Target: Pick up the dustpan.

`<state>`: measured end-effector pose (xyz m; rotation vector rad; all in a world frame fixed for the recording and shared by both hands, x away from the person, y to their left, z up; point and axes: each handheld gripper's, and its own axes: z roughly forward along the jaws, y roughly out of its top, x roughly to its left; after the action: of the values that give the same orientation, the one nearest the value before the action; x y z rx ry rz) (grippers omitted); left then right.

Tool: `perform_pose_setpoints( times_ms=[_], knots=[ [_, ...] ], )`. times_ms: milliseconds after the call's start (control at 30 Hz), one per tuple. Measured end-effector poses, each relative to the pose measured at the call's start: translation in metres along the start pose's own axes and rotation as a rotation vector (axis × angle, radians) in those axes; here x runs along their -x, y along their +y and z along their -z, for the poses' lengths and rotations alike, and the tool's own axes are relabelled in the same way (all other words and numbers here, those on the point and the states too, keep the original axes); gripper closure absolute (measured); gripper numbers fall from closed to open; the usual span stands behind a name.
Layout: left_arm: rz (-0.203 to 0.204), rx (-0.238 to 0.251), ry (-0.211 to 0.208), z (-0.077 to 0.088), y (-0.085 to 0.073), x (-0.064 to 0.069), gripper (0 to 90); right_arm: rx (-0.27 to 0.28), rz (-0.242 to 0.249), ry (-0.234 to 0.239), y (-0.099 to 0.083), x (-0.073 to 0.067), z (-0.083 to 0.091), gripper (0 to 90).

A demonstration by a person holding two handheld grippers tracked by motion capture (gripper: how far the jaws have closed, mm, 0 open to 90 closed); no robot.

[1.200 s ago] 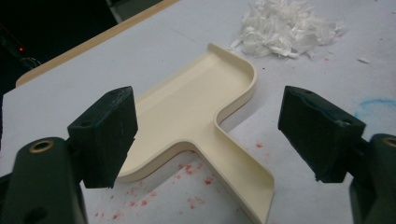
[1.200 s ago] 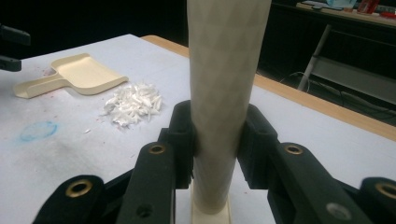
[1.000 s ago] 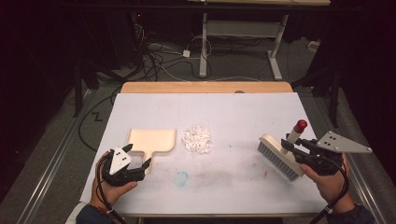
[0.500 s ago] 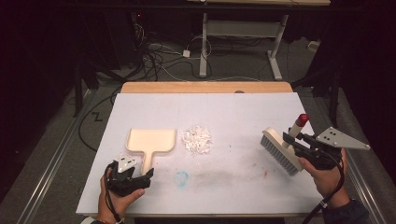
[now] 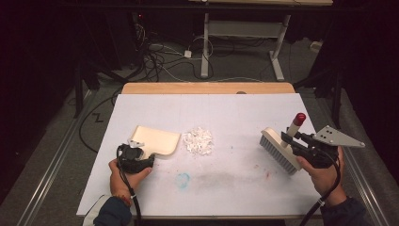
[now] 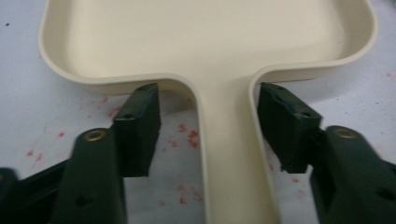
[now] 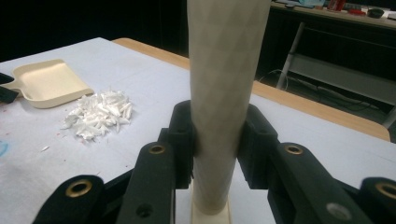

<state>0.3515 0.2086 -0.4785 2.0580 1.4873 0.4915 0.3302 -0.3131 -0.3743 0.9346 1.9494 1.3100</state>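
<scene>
A cream dustpan (image 5: 157,140) lies left of centre on the white table cover. Its handle runs between the jaws of my left gripper (image 5: 141,153). In the left gripper view the dustpan (image 6: 205,37) is close ahead, and my left gripper (image 6: 210,93) straddles the handle. Its jaws have just been closing, with a gap still on the left pad's side. My right gripper (image 5: 288,137) is shut on the red-tipped handle of a white brush (image 5: 280,150). The bristles rest on the table at the right. A pile of white scraps (image 5: 198,140) lies between pan and brush.
The white cover (image 5: 211,108) lies on a wooden table (image 5: 207,88). A blue smudge (image 5: 182,179) and faint red flecks mark the cover near the front. Beyond the far edge are floor cables (image 5: 155,52) and a desk frame (image 5: 205,52).
My left hand has moved in onto the dustpan's handle, and its jaws stand narrower around it. The right hand and brush have stayed in place.
</scene>
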Motion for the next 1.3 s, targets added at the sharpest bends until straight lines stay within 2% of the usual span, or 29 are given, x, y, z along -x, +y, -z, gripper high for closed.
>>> perform_pose_setpoints(
  times_ms=[33, 67, 100, 233, 400, 467, 500, 667, 700, 833, 900, 1067, 1200, 1300],
  knots=[
    [-0.003, 0.002, -0.011, 0.0, 0.0, 0.0, 42.8, 0.0, 0.0, 0.0, 0.0, 0.0, 0.0, 70.5],
    [-0.001, 0.003, -0.01, 0.0, 0.0, -0.001, 48.6, 0.0, -0.001, 0.001, 0.0, -0.001, 0.001, 70.5],
    [-0.006, 0.002, -0.016, 0.0, 0.0, -0.001, 48.6, 0.0, -0.001, 0.001, 0.0, -0.001, 0.001, 70.5],
    [-0.006, 0.002, -0.024, 0.0, 0.001, -0.006, 63.2, -0.006, 0.0, 0.006, -0.001, -0.001, 0.001, 70.5],
    [-0.024, -0.013, -0.037, 0.001, 0.005, -0.009, 63.5, -0.009, 0.008, 0.011, -0.001, -0.002, 0.0, 70.5],
    [-0.041, -0.008, 0.004, 0.004, 0.005, -0.009, 63.8, -0.009, 0.009, 0.012, -0.001, -0.002, 0.0, 70.5],
    [-0.048, 0.005, 0.002, 0.006, 0.005, -0.011, 63.8, -0.009, 0.009, 0.012, -0.001, -0.002, 0.0, 70.5],
    [-0.094, -0.002, -0.025, 0.019, 0.006, -0.018, 63.9, -0.008, 0.003, 0.008, -0.001, -0.001, 0.001, 70.5],
    [-0.118, -0.011, -0.033, 0.024, 0.006, -0.02, 63.9, -0.006, 0.004, 0.006, -0.001, -0.001, 0.002, 70.5],
    [-0.134, 0.003, -0.068, 0.042, 0.005, -0.025, 63.9, -0.005, 0.003, -0.002, -0.001, 0.0, 0.003, 70.6],
    [-0.148, 0.006, -0.071, 0.05, 0.005, -0.025, 63.9, -0.005, 0.001, -0.004, -0.001, 0.001, 0.003, 70.5],
    [-0.221, -0.055, -0.107, 0.064, -0.001, -0.024, 63.9, -0.008, -0.001, -0.008, -0.001, 0.001, 0.002, 70.5],
    [-0.283, -0.123, -0.126, 0.066, -0.006, -0.018, 63.9, -0.009, -0.002, -0.011, -0.002, 0.001, 0.002, 70.5],
    [-0.311, -0.144, -0.145, 0.065, -0.008, -0.013, 63.8, -0.012, 0.002, -0.01, -0.002, 0.0, 0.001, 70.5]
  ],
)
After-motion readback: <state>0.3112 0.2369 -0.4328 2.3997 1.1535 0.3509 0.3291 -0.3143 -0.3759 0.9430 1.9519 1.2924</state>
